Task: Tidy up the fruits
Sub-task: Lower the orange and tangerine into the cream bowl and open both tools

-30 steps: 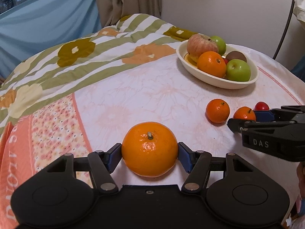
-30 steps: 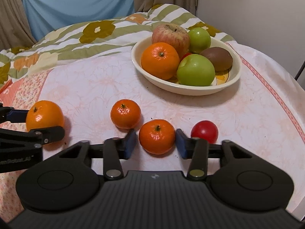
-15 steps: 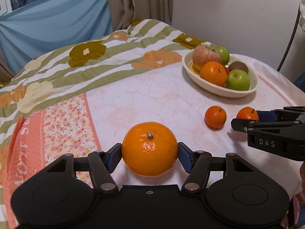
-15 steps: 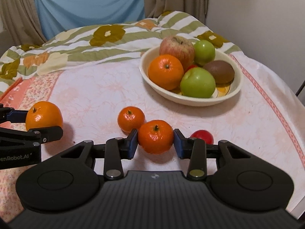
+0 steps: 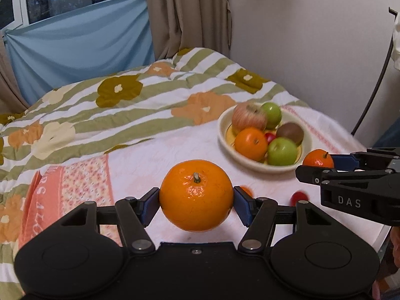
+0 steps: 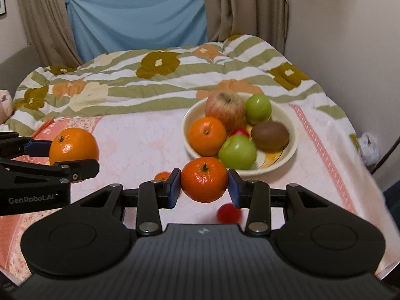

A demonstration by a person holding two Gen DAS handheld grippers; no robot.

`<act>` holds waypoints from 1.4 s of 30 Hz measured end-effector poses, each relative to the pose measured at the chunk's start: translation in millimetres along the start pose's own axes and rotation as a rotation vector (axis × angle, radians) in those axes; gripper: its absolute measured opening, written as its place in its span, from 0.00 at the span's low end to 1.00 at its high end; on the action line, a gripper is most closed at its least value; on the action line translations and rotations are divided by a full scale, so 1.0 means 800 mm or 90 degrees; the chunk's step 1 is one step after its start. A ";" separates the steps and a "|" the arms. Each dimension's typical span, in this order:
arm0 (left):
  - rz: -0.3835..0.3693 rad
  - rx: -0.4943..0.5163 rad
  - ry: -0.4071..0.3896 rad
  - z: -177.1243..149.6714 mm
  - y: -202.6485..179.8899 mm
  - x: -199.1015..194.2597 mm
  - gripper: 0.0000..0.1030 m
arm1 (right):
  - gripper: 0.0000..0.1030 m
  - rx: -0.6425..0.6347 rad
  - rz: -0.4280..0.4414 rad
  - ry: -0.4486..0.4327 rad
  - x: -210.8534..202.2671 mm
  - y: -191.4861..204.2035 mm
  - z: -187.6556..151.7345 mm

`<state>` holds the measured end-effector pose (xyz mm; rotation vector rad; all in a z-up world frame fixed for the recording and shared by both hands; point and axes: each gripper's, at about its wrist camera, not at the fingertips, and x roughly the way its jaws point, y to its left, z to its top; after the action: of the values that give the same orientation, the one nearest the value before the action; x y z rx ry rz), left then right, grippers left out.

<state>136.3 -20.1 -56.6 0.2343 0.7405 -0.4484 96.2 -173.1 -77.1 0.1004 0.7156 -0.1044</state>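
Carry step, judged: two fruits are held lifted above the table (image 6: 140, 135), the bowl (image 6: 290, 155) being the likely target. The left tongs (image 5: 196, 200) are closed to the width of a large orange (image 5: 196, 195), clamped between both blue pads. The right tongs (image 6: 203, 183) are closed on a smaller mandarin (image 6: 203, 178), held just short of the bowl rim. The bowl is already crowded with apples, an orange and a kiwi, so a gentle set-down into a gap is called for next. A small mandarin (image 6: 162, 175) and a red fruit (image 6: 228, 213), possibly a tomato (blurred), are left on the table.
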 end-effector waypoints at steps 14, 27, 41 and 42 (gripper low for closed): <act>0.010 -0.023 -0.024 0.074 -0.101 0.041 0.65 | 0.53 -0.035 0.032 -0.013 0.010 -0.126 0.057; 0.037 -0.040 -0.004 0.105 -0.163 0.135 0.65 | 0.53 -0.077 0.076 0.000 0.071 -0.211 0.082; 0.081 -0.019 0.025 0.104 -0.191 0.183 0.69 | 0.53 -0.094 0.113 0.018 0.104 -0.236 0.085; 0.086 -0.016 0.029 0.105 -0.191 0.184 0.80 | 0.53 -0.094 0.114 0.018 0.105 -0.238 0.085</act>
<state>209.6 -230.5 -106.3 0.2693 0.7689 -0.3067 178.6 -375.3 -92.1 0.0253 0.7378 0.1214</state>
